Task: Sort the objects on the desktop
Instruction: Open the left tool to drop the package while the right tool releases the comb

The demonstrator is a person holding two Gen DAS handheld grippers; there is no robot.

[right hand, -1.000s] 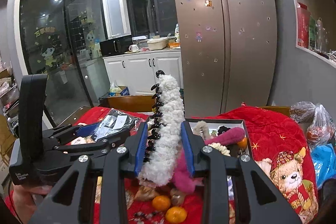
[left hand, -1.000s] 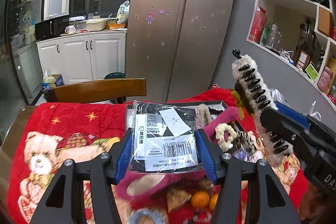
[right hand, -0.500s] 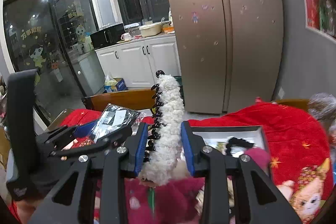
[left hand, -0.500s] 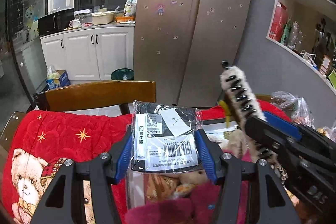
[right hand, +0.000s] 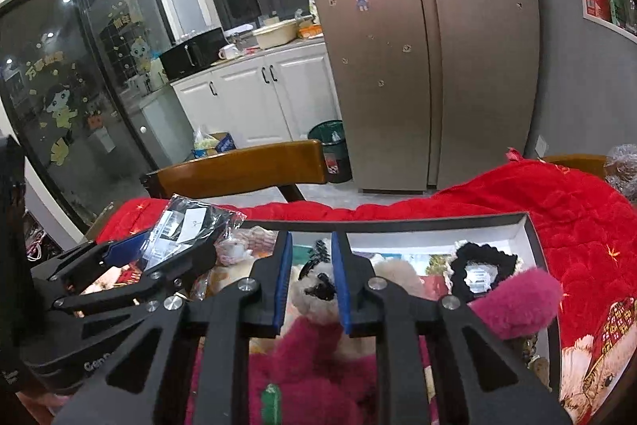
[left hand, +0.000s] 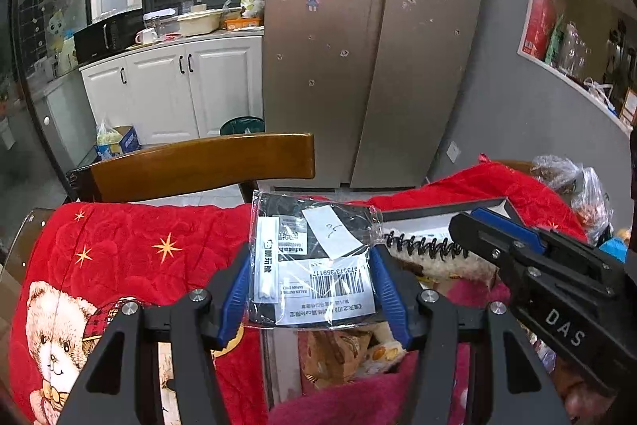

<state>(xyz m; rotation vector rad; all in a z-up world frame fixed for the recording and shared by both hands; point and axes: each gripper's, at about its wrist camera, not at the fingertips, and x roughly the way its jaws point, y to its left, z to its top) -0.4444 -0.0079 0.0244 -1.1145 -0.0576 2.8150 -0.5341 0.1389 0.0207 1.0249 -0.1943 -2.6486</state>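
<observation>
left gripper: i am clamping the plastic-wrapped packet, centre frame, above the box's left edge | right gripper: jaws just closing in, i am pinching the fluffy white hair claw, lower centre, tipped down over the box on the red-covered worktop

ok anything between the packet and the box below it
No barrier, but the box under the packet is already piled with plush toys, and the fuzzy hair clip reaches across it just to the right.
</observation>
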